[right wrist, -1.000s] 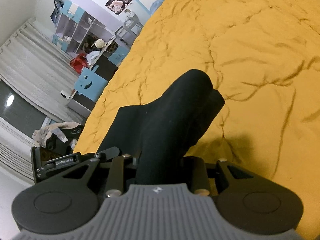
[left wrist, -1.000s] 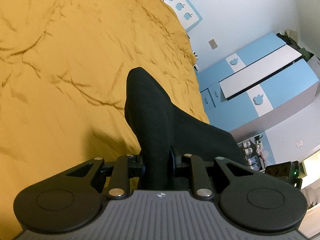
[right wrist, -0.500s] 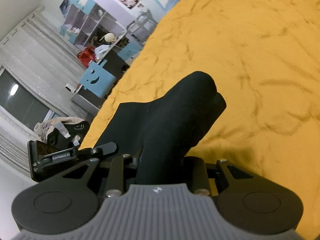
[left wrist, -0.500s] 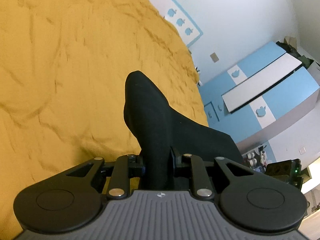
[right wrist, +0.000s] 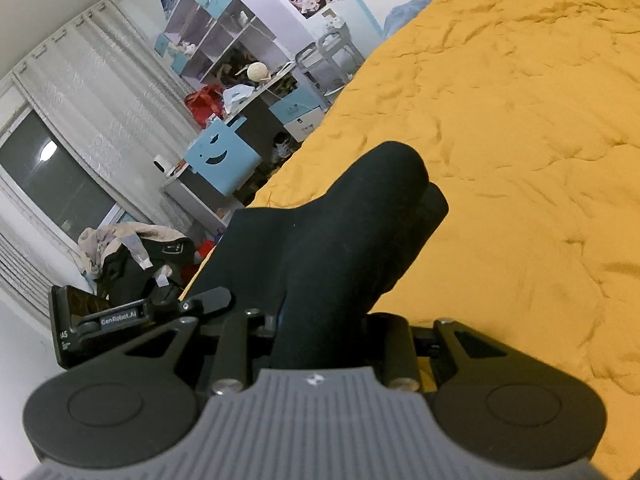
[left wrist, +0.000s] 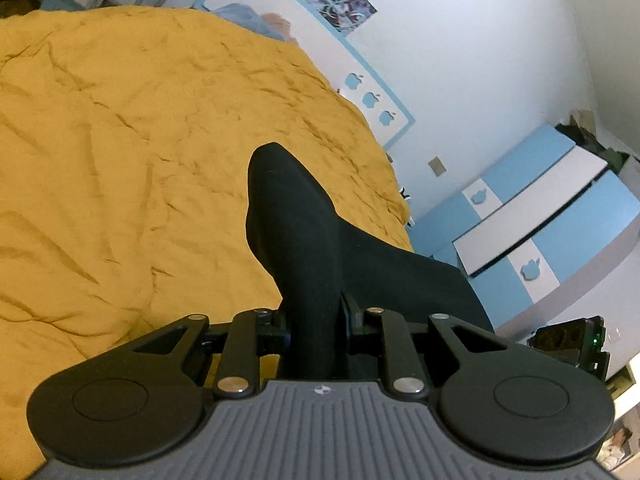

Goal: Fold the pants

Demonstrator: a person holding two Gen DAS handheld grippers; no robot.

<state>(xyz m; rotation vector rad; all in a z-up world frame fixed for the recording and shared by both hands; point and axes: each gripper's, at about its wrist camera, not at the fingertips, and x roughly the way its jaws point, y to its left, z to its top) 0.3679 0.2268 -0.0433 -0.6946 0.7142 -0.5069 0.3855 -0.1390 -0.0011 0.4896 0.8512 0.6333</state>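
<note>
- The pants (left wrist: 304,248) are held in the air over the yellow bedspread (left wrist: 120,152), pinched at two places, one by each gripper.
- The left gripper (left wrist: 314,320) is closed tight on a thick bunch of the black cloth, which stands up between its jaws and runs off to the right as a flat sheet.
- The right gripper (right wrist: 320,324) is likewise clamped on a bunched fold of the pants (right wrist: 352,232), with a flat panel stretched away to its left.
- Between the two grips the cloth appears to be drawn fairly taut, though its hanging part is hidden from both views.
- The step in hand is judged to be the carrying of the lifted pants over the bedspread (right wrist: 520,160), before any fold is laid.
- For the next move, both grips are best kept closed, and the pants lowered evenly so that the cloth is spread flat on the bedspread without bunching.
</note>
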